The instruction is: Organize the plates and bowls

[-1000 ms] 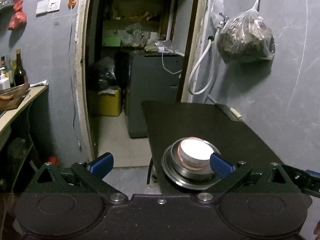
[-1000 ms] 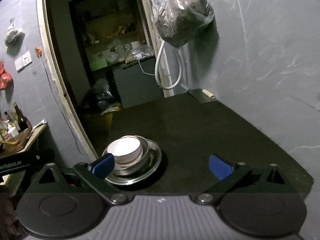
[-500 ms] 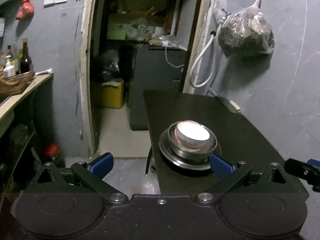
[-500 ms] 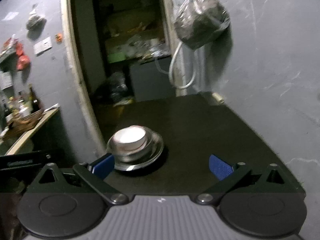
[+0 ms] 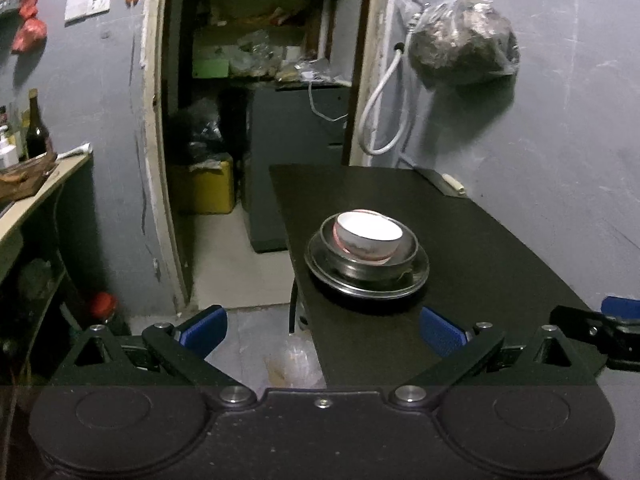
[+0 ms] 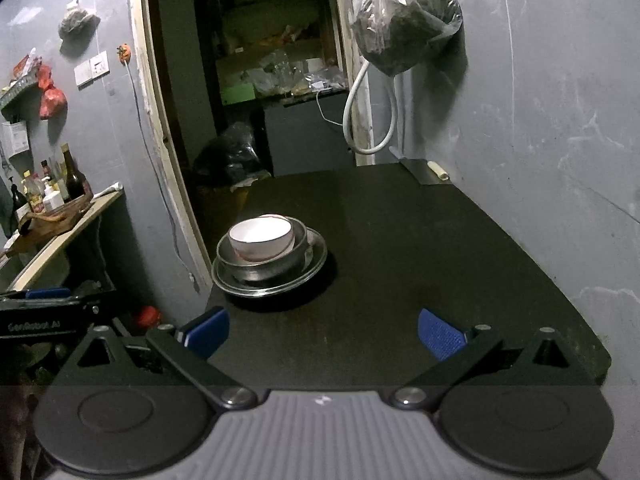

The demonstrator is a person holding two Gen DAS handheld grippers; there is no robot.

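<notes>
A white bowl sits inside a steel bowl, which sits on a steel plate, stacked near the left edge of the black table. The same stack shows in the right wrist view: white bowl, steel bowl, steel plate. My left gripper is open and empty, held back from the stack near the table's front left corner. My right gripper is open and empty above the table's front edge, the stack ahead to its left.
A grey wall runs along the table's right side, with a hanging plastic bag and a white hose. A doorway opens beyond the table. A shelf with bottles stands at the left. A small bin sits on the floor.
Both grippers have pulled back from the stack and stay open. The stack has not moved.
</notes>
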